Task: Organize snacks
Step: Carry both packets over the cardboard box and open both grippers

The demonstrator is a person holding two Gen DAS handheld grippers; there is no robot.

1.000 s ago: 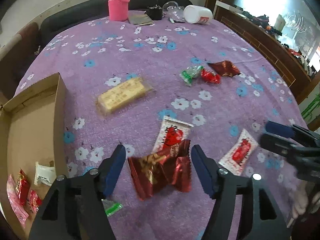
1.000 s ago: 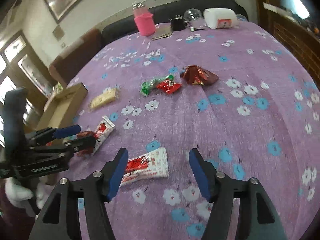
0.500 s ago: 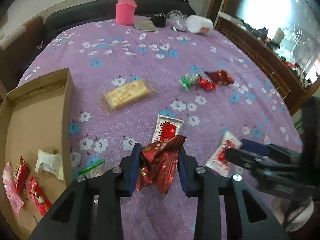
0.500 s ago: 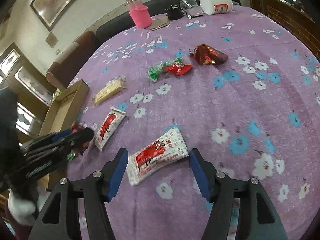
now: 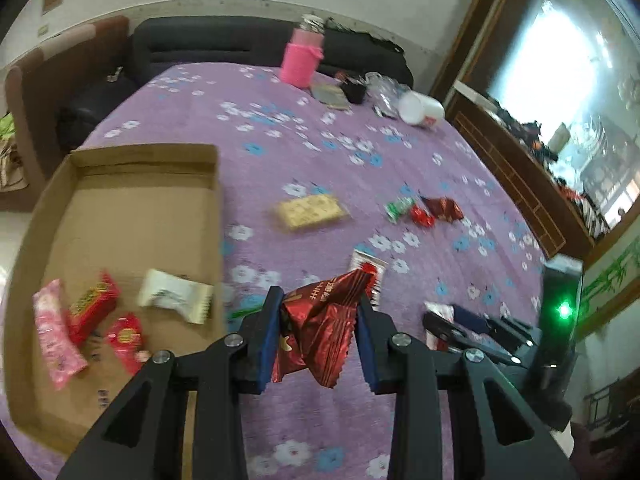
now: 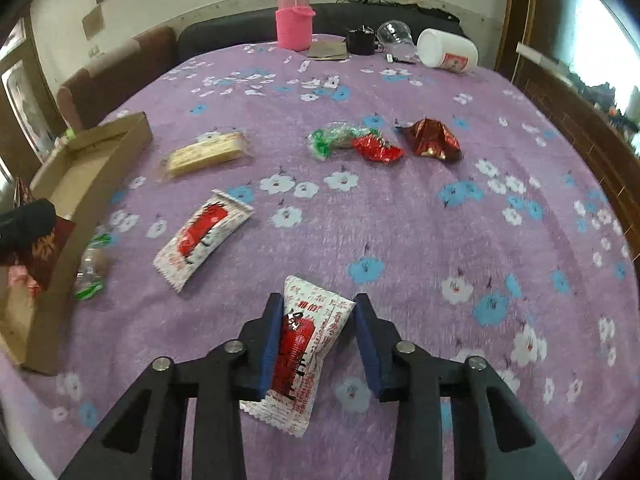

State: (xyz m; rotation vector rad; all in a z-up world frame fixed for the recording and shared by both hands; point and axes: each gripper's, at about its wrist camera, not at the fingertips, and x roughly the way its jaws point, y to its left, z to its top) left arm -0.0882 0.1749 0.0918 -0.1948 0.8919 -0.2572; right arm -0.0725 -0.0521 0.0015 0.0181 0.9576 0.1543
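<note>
The left gripper [image 5: 318, 326] pinches a dark red foil packet [image 5: 320, 332] just right of the cardboard box [image 5: 120, 216] (four snacks inside). The right gripper [image 6: 316, 334] has narrowed around a white-and-red sachet [image 6: 304, 344] on the purple floral tablecloth [image 6: 400, 220]; whether both pads touch it, I cannot tell.

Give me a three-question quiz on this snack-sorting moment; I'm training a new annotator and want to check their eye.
1. True or false: the left tool holds a dark red foil packet clear of the tablecloth.
2. What sits between the right tool fingers? A) a green candy B) a white-and-red sachet C) a yellow biscuit pack
3. Fill in: the cardboard box lies to the ______ of the left tool in its own view.

Key
1. True; both pads press the packet.
2. B, the white-and-red sachet; the far pad's contact is unclear.
3. Left.
</note>
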